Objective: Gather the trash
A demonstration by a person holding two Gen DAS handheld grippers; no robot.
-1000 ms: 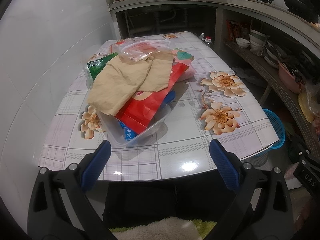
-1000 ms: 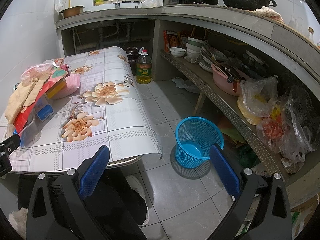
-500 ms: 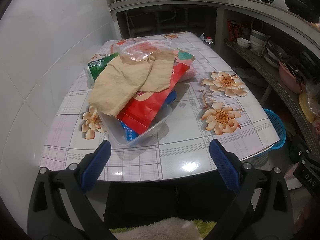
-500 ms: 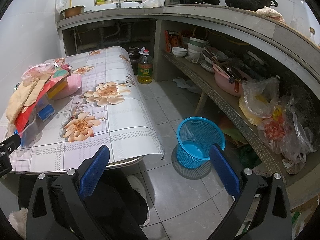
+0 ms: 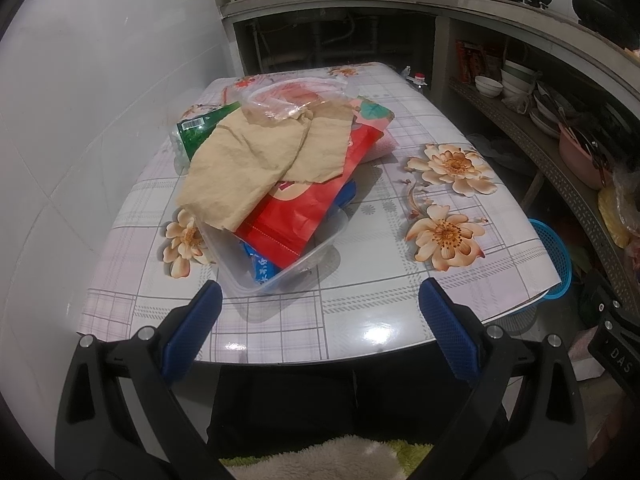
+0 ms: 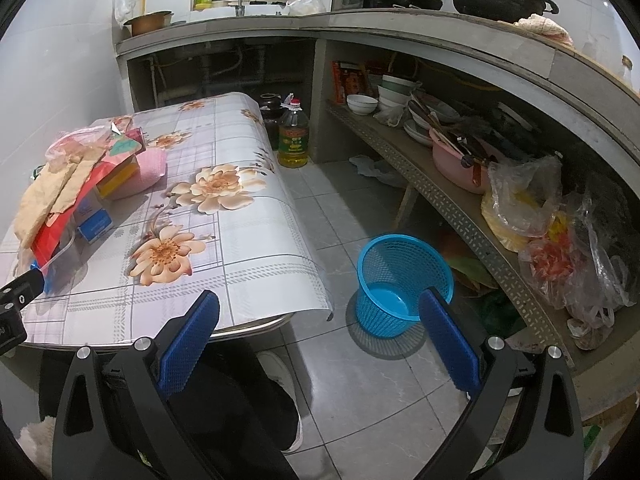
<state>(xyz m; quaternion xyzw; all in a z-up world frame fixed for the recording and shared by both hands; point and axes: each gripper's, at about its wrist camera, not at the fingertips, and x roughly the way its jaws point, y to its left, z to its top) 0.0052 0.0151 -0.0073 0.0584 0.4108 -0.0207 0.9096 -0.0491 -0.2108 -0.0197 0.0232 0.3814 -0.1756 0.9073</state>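
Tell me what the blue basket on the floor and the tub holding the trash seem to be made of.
The basket looks like moulded plastic: uniform bright blue, mesh walls, a solid glossy bottom. The tub looks like thin clear plastic: the wrappers show through its wall, and its rim catches the light. Glass seems unlikely, but the pictures cannot rule it out.

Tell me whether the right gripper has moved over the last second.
Yes, slightly. In the right wrist view the blue basket and the oil bottle have drifted right between the right gripper fingers, so the open gripper has swung a little left, toward the table.
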